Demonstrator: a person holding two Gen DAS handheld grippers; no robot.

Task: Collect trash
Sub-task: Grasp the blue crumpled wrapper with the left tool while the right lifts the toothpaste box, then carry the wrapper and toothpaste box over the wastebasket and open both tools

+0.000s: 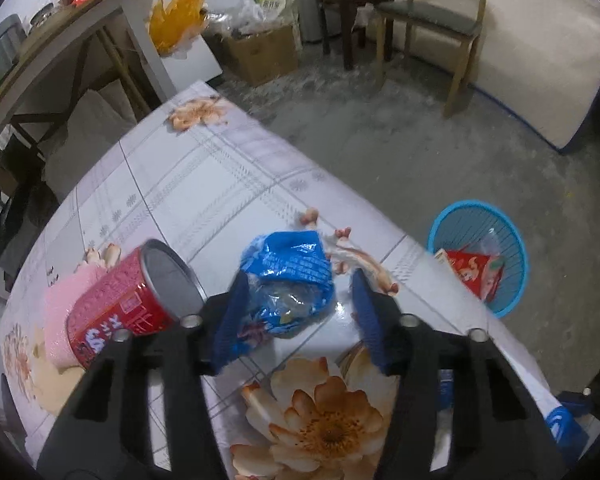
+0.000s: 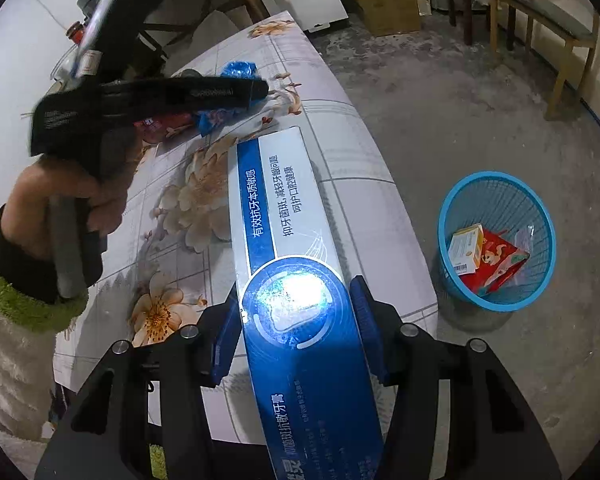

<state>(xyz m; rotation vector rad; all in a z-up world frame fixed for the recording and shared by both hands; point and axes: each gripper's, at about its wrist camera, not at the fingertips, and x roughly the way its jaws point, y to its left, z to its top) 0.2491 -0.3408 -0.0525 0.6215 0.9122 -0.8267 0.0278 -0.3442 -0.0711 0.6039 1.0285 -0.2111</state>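
Between the left claw point(image 1: 300, 312) pads lies a blue wrapper point(image 1: 288, 276).

Black left gripper point(image 1: 296, 300) frame, blue pads point(image 1: 370, 320), silver screws, fuzzy green-cuffed sleeve point(image 2: 16, 300)

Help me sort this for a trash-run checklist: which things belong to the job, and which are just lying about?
Job:
- blue wrapper
- red can
- toothpaste box
- blue basket

Lying about:
- wooden chair
- cardboard box
- orange bag
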